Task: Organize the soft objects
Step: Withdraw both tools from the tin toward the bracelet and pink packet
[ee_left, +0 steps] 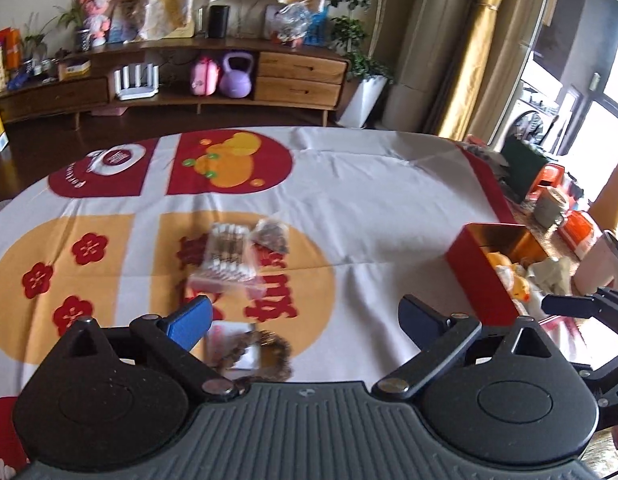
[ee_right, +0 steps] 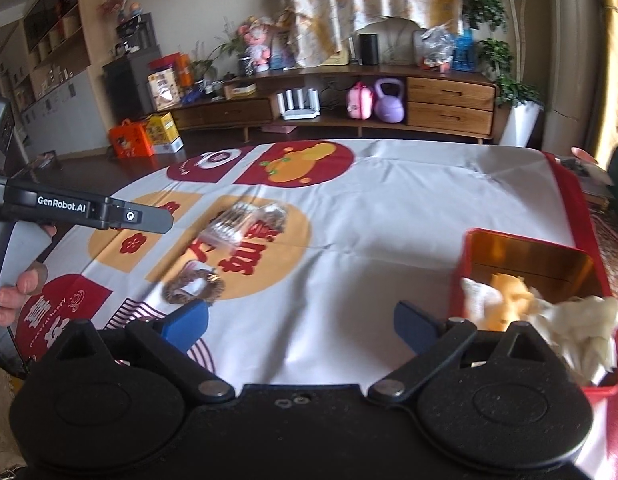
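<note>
Across the whole near scene lies the printed tablecloth [ee_right: 389,208]. At its right edge sits my red tin box [ee_right: 525,256], already holding a cream soft toy [ee_right: 581,320] and a yellow one [ee_right: 509,292]. Left of centre lie a clear packet [ee_left: 229,256] and a brown scrunchie [ee_right: 195,286]. My left gripper [ee_left: 307,318] and right gripper [ee_right: 301,322] both hang spread wide, empty.

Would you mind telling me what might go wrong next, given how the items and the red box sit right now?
1. The cream soft item droops over the red box rim and may slide out.
2. The clear packet and the brown scrunchie look slippery or flat on the loose tablecloth; open jaws could pinch cloth instead.
3. The left gripper and right gripper work close together and might collide.
</note>
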